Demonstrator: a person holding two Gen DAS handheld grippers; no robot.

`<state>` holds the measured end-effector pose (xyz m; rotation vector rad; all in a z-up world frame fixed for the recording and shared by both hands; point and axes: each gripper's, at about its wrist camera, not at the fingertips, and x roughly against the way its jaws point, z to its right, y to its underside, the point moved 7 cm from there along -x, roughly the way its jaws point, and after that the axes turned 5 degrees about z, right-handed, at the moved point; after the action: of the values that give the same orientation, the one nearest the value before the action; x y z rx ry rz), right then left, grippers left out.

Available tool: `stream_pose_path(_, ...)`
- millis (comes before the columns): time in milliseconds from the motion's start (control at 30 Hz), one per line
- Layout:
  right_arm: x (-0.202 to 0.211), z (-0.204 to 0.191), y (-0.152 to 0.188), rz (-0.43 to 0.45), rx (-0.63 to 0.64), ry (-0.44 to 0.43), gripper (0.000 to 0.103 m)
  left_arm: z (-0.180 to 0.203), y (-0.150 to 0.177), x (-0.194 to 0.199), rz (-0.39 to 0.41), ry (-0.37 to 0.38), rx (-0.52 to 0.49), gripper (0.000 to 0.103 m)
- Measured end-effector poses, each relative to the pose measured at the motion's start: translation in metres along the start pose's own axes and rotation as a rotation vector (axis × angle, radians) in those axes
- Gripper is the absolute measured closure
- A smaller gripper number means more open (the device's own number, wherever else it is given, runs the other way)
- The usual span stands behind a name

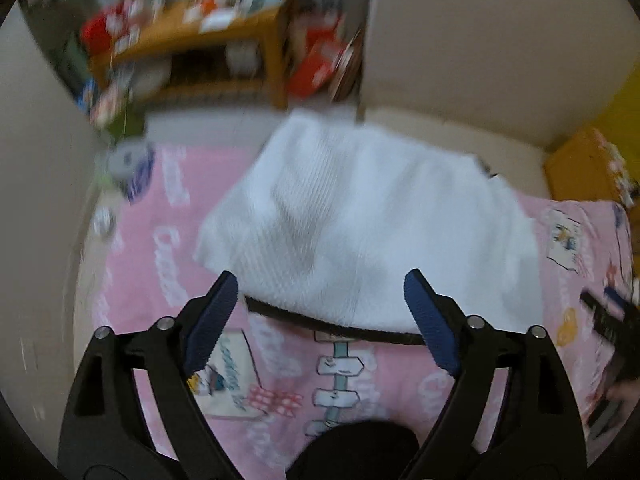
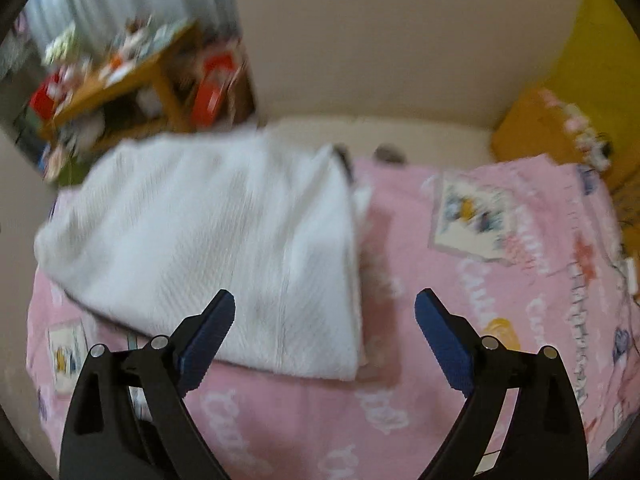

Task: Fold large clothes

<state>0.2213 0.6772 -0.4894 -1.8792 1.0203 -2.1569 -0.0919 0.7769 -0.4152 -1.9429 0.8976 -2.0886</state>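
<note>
A white knitted garment lies folded into a rough rectangle on a pink cartoon-print bed sheet. A dark trim runs along its near edge in the left wrist view. My left gripper hangs open above that near edge, nothing between its blue pads. In the right wrist view the same garment lies to the left, its folded right edge near the middle. My right gripper stands open above the garment's near right corner and holds nothing. The right gripper's black body shows at the right edge of the left wrist view.
A cluttered wooden table with red boxes stands beyond the bed's far left. A beige wall runs behind the bed. An orange cushion and a yellow surface sit at the far right. Pink sheet lies bare to the garment's right.
</note>
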Motion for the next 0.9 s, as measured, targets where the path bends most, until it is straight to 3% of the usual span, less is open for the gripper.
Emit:
stream_pose_path(100, 0.062, 0.005, -0.007, 0.175, -0.033, 0.134, 0.013, -0.005, 0.008, 0.048, 0.137, 0.000, -0.099, 0.019)
stream_pose_path(200, 0.123, -0.012, 0.004, 0.286, -0.078, 0.110, 0.008, -0.002, 0.020, 0.095, 0.240, -0.084, -0.197, 0.014)
stream_pose_path(267, 0.151, -0.026, 0.019, 0.305, -0.074, 0.108, 0.008, 0.000, 0.039, 0.127, 0.307, -0.112, -0.239, 0.009)
stream_pose_path(367, 0.202, -0.057, 0.049, 0.335, -0.064, 0.067, 0.008, -0.012, 0.070, 0.151, 0.259, -0.105, -0.211, 0.009)
stream_pose_path(433, 0.235, -0.077, 0.074, 0.340, -0.062, 0.031, 0.008, -0.014, 0.088, 0.163, 0.207, -0.009, -0.200, 0.009)
stream_pose_path(500, 0.262, -0.089, 0.091, 0.353, -0.075, 0.011, 0.008, -0.014, 0.102, 0.178, 0.193, 0.025, -0.208, 0.009)
stream_pose_path(600, 0.291, -0.094, 0.113, 0.327, -0.114, 0.042, 0.008, -0.012, 0.124, 0.198, 0.179, 0.053, -0.247, 0.009)
stream_pose_path(767, 0.329, -0.094, 0.138, 0.340, -0.163, 0.101, 0.008, -0.014, 0.151, 0.222, 0.124, 0.098, -0.226, 0.009)
stream_pose_path(900, 0.335, -0.094, 0.150, 0.302, -0.188, 0.071, 0.008, -0.016, 0.168, 0.232, 0.134, 0.086, -0.198, 0.009)
